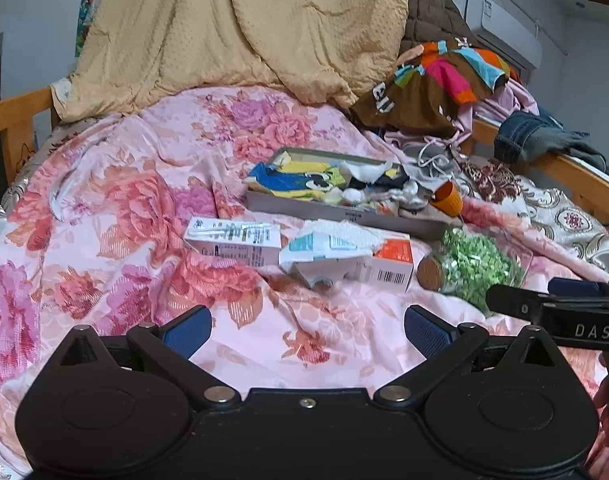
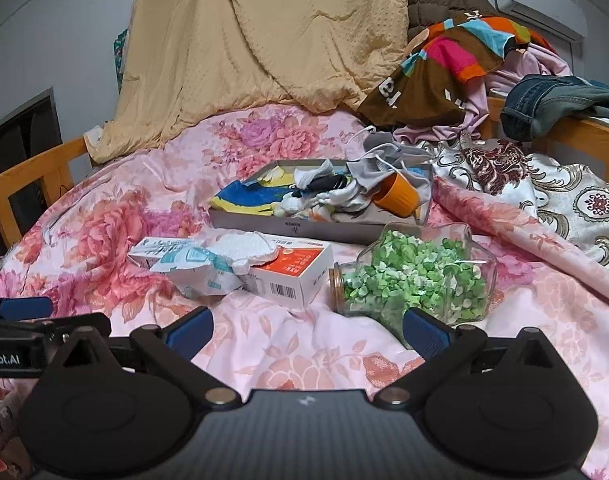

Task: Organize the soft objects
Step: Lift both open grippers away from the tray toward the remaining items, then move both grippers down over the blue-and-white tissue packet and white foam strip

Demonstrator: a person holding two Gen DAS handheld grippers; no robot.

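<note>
A grey shallow box [image 1: 344, 212] [image 2: 304, 234] lies on the pink floral bedspread, holding a blue and yellow cloth [image 1: 292, 182] [image 2: 244, 198], white socks [image 1: 352, 196] [image 2: 336, 198] and an orange cup [image 1: 448, 198] [image 2: 396, 196]. A white fluffy cloth [image 1: 344, 234] [image 2: 246, 248] rests on the cartons in front of it. My left gripper [image 1: 308, 332] hovers open over the bedspread, short of the cartons. My right gripper [image 2: 308, 332] is open too, its right finger just in front of a glass jar of green paper bits [image 2: 412, 280] [image 1: 464, 268].
Several white cartons [image 1: 232, 242] [image 2: 288, 272] lie in front of the box. A beige quilt [image 1: 232, 28] is heaped at the head. Colourful clothes [image 1: 436, 84] and jeans [image 1: 536, 140] pile at the right by the wooden rail [image 1: 564, 172].
</note>
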